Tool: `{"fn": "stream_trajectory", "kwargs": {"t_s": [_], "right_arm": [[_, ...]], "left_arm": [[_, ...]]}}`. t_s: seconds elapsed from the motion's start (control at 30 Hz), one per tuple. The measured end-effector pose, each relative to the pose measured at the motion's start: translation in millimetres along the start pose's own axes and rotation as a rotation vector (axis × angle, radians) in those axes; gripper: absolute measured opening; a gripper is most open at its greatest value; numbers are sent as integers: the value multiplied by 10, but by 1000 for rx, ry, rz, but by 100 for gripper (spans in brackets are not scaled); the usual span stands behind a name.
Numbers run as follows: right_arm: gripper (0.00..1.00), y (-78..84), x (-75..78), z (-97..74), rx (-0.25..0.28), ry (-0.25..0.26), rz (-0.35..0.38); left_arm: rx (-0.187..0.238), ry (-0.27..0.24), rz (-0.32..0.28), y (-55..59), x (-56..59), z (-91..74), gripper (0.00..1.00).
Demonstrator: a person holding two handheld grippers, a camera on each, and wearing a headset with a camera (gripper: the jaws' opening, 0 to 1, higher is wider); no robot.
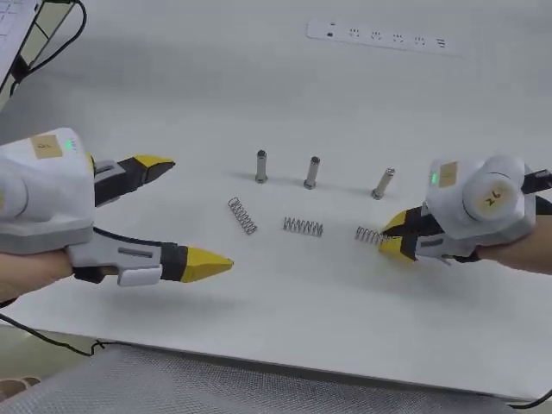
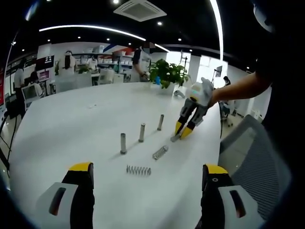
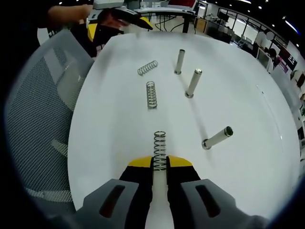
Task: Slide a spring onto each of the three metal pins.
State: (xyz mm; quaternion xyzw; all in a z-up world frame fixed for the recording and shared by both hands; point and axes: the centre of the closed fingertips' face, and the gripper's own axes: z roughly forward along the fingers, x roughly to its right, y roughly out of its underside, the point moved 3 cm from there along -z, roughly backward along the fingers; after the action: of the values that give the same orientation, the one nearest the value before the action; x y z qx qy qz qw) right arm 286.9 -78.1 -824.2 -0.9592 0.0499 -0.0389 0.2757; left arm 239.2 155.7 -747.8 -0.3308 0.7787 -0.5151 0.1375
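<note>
1. The right claw (image 3: 159,163) is narrowed onto the near end of the held spring (image 3: 159,140). The rest of the coil sticks straight out ahead of the tips, unsupported. Pinched at one end only, it could droop or bend once lifted, and its open end would then miss the pin top.
2. The nearest pin (image 3: 217,138) stands just ahead of that claw and off to its right, near the held spring but not touching it. It looks to rest loose on the desk (image 3: 238,95), so a sideways nudge from coil or claw tip could topple it and send it rolling.
3. Too hard a squeeze may kink the coils. Too light a one may let the held spring flick out.
4. The left claw (image 1: 181,214) hangs wide open, holding nothing, well apart from the pins. Unless it steadies a pin, threading is a one-handed job.
5. Further ahead of the right claw stand the middle pin (image 3: 193,83) and far pin (image 3: 179,62). The middle spring (image 3: 151,94) and far spring (image 3: 147,67) lie flat to their left. A careless sweep could scatter them.
</note>
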Motion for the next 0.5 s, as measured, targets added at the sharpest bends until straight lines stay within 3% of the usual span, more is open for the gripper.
{"fn": "stream_trajectory", "kwargs": {"t_s": [0.5], "right_arm": [[8,-102,13,-157,14,0,-40]], "left_arm": [[-9,28,-4,1,61,23,87]]}}
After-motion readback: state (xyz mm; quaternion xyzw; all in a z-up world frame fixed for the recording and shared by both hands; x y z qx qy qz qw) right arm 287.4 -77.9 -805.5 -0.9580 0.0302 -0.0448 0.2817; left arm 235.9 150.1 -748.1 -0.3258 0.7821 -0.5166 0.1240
